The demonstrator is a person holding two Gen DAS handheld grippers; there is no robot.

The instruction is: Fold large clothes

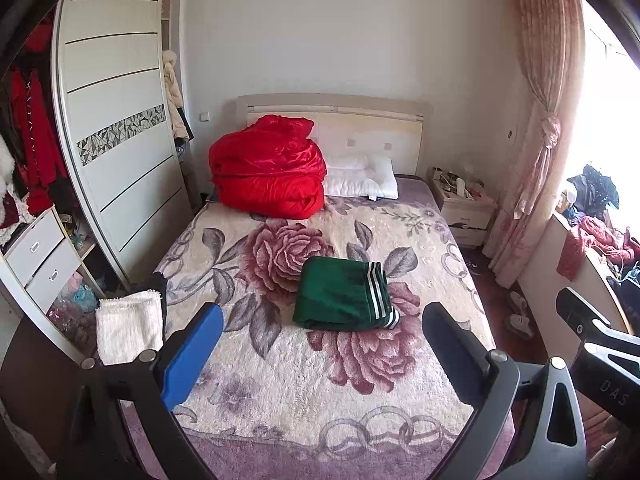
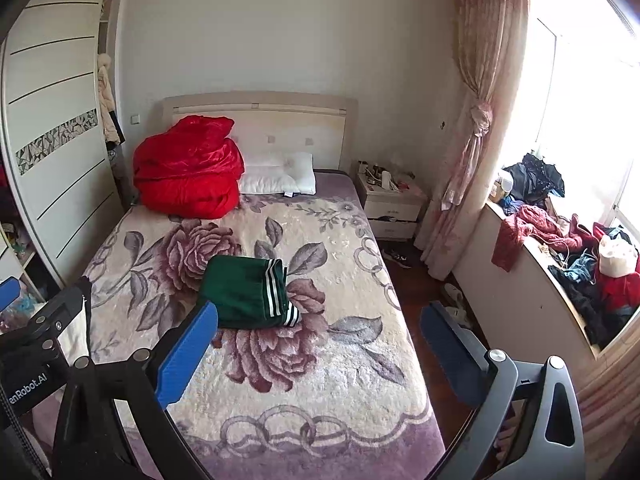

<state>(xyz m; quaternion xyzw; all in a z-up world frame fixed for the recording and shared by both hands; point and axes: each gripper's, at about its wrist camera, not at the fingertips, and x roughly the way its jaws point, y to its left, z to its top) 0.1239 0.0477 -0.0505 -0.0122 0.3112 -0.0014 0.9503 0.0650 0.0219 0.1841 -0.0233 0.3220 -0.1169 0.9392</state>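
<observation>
Garment (image 1: 342,294) lies folded; bed's (image 1: 280,412) near edge cut off.

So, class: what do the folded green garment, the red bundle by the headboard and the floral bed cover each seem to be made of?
Folded green garment: probably a matte knit sportswear fabric, with white side stripes and no shine.
Red bundle: likely a satin-faced padded quilt, puffy with glossy highlights along the creases.
Floral bed cover: seems a plush, fleecy blanket, showing fuzzy pile and a soft, blurred print.

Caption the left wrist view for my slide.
Open left gripper above the floral bed; folded green garment lies mid-bed.
</observation>
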